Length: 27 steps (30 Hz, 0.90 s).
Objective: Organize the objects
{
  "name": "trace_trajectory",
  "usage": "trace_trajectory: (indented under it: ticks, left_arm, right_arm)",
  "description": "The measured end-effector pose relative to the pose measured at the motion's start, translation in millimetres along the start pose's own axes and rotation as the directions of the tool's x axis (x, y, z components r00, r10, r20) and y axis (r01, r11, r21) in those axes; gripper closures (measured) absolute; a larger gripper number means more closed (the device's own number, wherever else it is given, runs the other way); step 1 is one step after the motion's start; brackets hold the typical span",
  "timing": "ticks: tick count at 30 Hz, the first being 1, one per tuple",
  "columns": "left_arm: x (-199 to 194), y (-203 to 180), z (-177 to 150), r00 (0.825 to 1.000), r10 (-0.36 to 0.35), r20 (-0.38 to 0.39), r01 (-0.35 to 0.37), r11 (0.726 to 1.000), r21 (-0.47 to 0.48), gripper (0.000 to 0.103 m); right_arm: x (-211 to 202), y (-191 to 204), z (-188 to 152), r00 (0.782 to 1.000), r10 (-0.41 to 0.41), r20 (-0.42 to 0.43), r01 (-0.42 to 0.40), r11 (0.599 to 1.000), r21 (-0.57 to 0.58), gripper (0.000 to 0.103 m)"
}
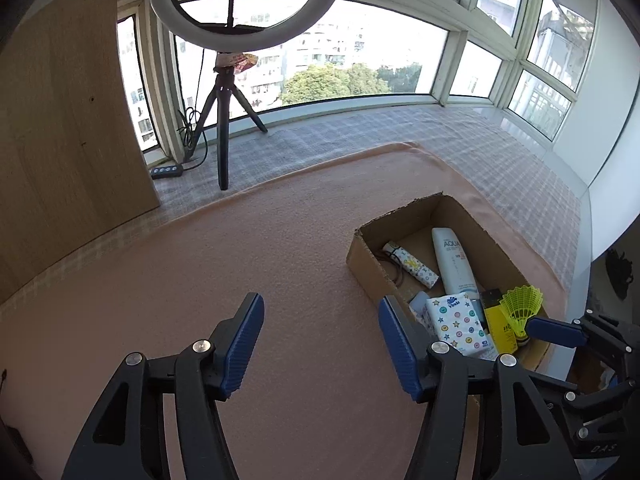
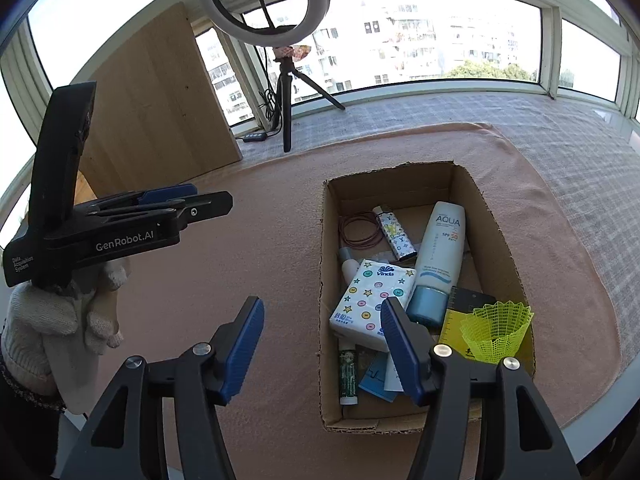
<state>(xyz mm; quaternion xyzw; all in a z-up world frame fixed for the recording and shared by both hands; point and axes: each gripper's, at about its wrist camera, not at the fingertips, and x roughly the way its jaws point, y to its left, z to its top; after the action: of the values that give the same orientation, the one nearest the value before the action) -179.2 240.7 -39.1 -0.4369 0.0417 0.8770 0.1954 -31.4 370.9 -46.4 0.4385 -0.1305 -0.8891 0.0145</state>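
From the left wrist camera, the left claw stands spread wide with nothing between its blue pads, hovering over the pink cloth that covers the table. To its right sits an open cardboard box. Inside it lie a white sunscreen tube, a patterned lighter-like case, a Vinda tissue pack and a yellow-and-black packet. At the box's near right corner the right claw comes in from the side, and a yellow-green shuttlecock stands at its blue tip; whether the claw grips it I cannot tell here. Behind, a ring light on a tripod stands by the window.

From the right wrist camera, the right claw is open wide over the near end of the cardboard box. The shuttlecock rests inside the box at its near right side, skirt upward, just beside the claw's right finger, on the yellow-and-black packet. The sunscreen tube, tissue pack, patterned case, a coil of thin cord and a small green-labelled tube fill the rest. To the left, a gloved hand holds the left claw above the cloth, well apart from the box; seen side-on, its opening is unclear.
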Motion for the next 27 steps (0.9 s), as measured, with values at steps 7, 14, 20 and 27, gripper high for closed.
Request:
trace_trajectory:
  ticks: [7,14,20,27]
  left_arm:
    - [-37.3,41.0,-22.4,0.999,0.035,0.021,-0.034,0.998,-0.06,0.03]
    - [-69.7,71.5,-48.9,0.996,0.081,0.029,-0.077,0.991,-0.108,0.025]
    - [-93.7,92.2,-79.3,0.991,0.131,0.022,-0.126,0.981,-0.147,0.018]
    - [-117.9,120.5,-113.3,0.981,0.195,0.014,-0.187,0.957,-0.222,0.01]
  right_arm:
    - [6.3,40.5,2.2,0.999,0.037,-0.004,-0.038,0.998,-0.048,0.043]
    - [12.5,76.6,3.0,0.998,0.065,-0.005,-0.065,0.995,-0.076,0.035]
    - [18.5,106.6,3.8,0.996,0.092,-0.004,-0.092,0.989,-0.112,0.033]
    - [23.7,138.4,-1.2,0.996,0.095,-0.001,-0.094,0.983,-0.16,0.027]
